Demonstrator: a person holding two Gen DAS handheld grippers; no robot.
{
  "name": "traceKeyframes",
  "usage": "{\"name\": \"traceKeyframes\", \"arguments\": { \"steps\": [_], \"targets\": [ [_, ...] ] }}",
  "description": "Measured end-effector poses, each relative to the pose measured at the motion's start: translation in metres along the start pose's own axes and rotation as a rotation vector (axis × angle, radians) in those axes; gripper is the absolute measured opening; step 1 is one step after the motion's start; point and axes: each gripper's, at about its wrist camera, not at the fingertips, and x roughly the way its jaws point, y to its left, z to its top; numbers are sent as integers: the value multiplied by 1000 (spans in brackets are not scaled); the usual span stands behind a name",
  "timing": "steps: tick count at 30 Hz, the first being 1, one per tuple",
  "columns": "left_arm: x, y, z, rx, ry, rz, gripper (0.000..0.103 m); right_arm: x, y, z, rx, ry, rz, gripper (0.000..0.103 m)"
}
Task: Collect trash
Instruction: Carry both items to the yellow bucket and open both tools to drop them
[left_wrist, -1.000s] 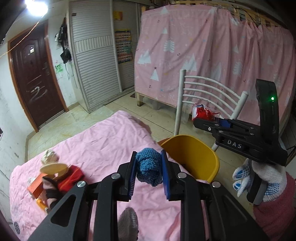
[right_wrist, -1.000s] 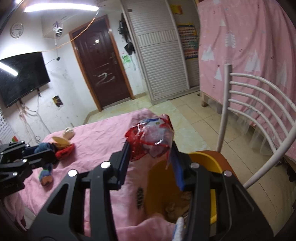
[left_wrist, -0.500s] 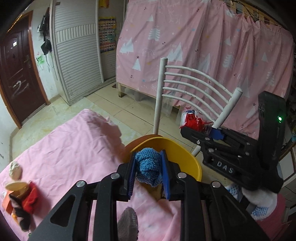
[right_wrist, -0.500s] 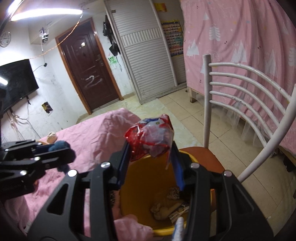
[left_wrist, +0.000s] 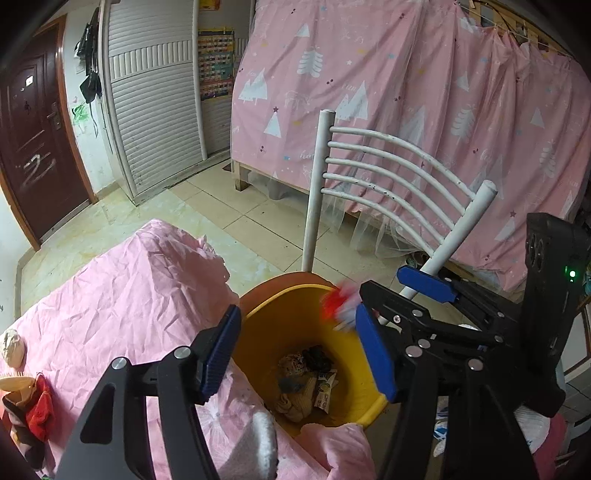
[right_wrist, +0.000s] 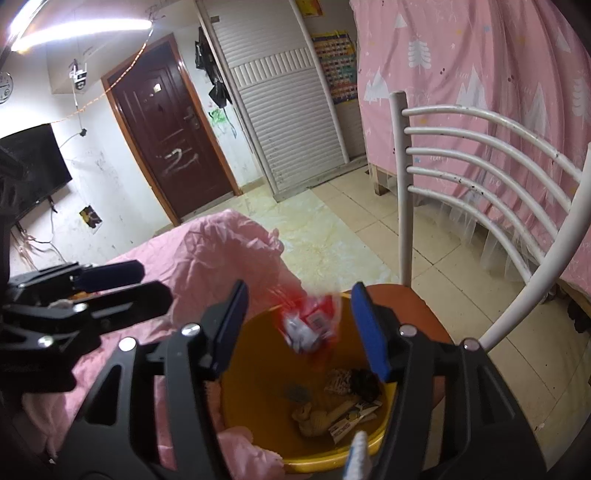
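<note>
A yellow bin (left_wrist: 258, 332) (right_wrist: 384, 413) stands on an orange chair seat, holding several scraps of trash (left_wrist: 303, 384) (right_wrist: 332, 402). My left gripper (left_wrist: 299, 350) is open and empty right above the bin. My right gripper (right_wrist: 299, 328) is open above the bin too, and it also shows in the left wrist view (left_wrist: 391, 295). A red and white wrapper (right_wrist: 310, 321) (left_wrist: 338, 308) falls, blurred, between the right fingers into the bin. The blue knitted piece is not clearly visible.
A white metal chair back (left_wrist: 388, 173) (right_wrist: 480, 166) rises behind the bin. The pink-covered table (left_wrist: 110, 302) (right_wrist: 221, 251) lies to the left, with a red cloth and other items (left_wrist: 26, 398) at its left end. A pink curtain (left_wrist: 406, 92) hangs behind.
Both grippers have moved over the bin and opened. The blue knitted piece has left the left gripper. The red wrapper has left the right gripper and is falling.
</note>
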Motion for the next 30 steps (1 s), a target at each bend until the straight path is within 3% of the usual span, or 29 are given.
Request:
{"name": "traceKeyframes", "arguments": {
  "steps": [17, 25, 30],
  "targets": [
    [-64, 28, -15, -44, -84, 6, 55, -13, 43, 6, -71, -6, 25, 56],
    [-103, 60, -37, -54, -132, 94, 56, -8, 88, 7, -142, 14, 58, 57],
    [-122, 86, -54, -77, -142, 137, 59, -2, 119, 5, -189, 33, 81, 62]
  ]
}}
